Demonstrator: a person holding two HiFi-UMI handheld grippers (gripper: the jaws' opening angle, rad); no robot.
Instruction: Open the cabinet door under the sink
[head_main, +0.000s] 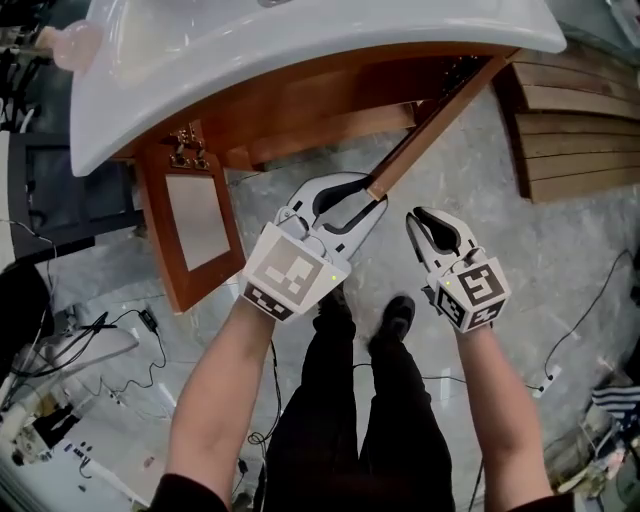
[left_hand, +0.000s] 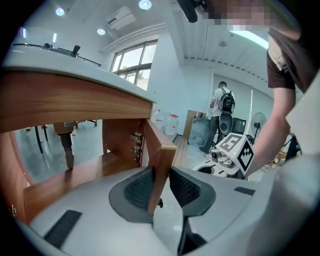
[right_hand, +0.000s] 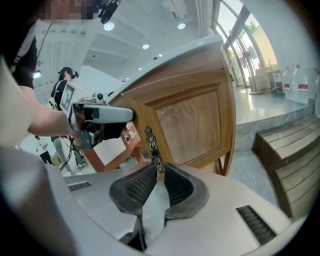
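- Wooden cabinet door (head_main: 438, 120) under the sink (head_main: 300, 55) stands swung well out toward me, its free edge in my left tongs (head_main: 372, 193).
- Those left tongs are pinching that edge, a pad on each face.
- My right tongs (head_main: 420, 220) hang just beside them, pads nearly together with a slim gap and nothing in them; the ornate handle (right_hand: 152, 145) sits past their tips.
- The other door (head_main: 195, 225) is open too.
- I reckon the job is all but done: perhaps swing it wider, then let go.
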